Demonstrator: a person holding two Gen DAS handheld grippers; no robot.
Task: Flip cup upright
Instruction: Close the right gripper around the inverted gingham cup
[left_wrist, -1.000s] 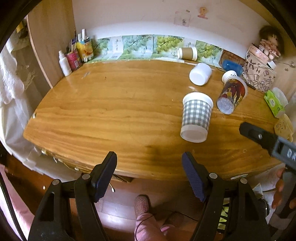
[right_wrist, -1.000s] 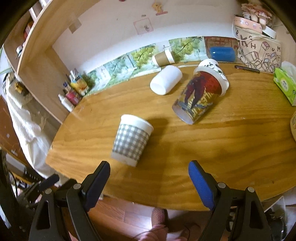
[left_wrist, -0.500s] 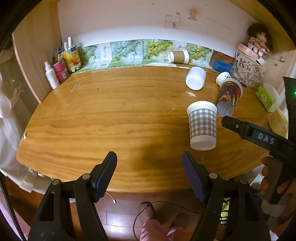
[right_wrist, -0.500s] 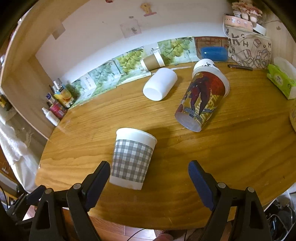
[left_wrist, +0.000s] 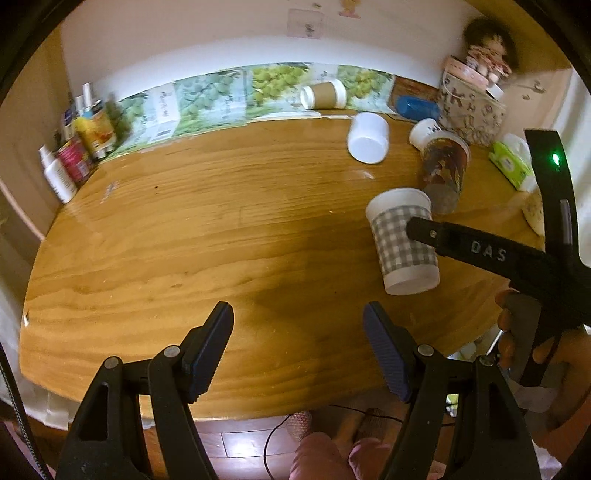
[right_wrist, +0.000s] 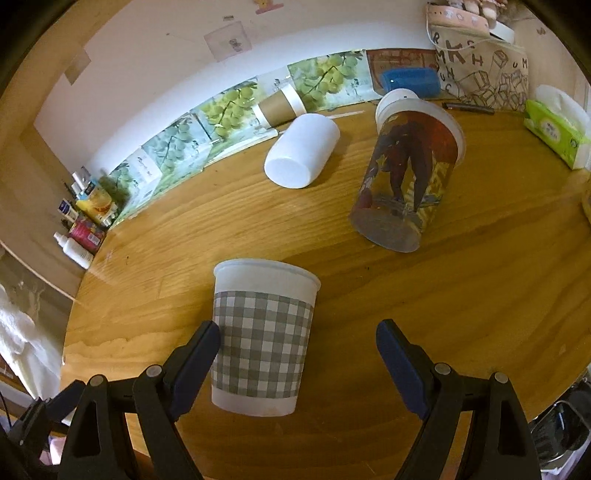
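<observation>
A grey-checked paper cup (right_wrist: 264, 338) lies on its side on the wooden table (right_wrist: 461, 295), its closed base toward me and its rim away. My right gripper (right_wrist: 297, 365) is open and the cup's base end sits between its fingers, close to the left one. In the left wrist view the same cup (left_wrist: 402, 243) lies at the right, with the right gripper's finger across it. My left gripper (left_wrist: 297, 350) is open and empty over the table's near edge, left of the cup.
A picture-printed tumbler (right_wrist: 406, 181), a white cup (right_wrist: 303, 155) and a brown cup (right_wrist: 280, 107) lie on their sides further back. Bottles (right_wrist: 79, 229) stand at the far left. A tissue pack (right_wrist: 554, 129) and a patterned bag (right_wrist: 476, 70) are at the right.
My right gripper has moved forward, so the checked cup's base end now sits between its fingers. The left gripper has moved forward over the table edge. The cups have not moved.
</observation>
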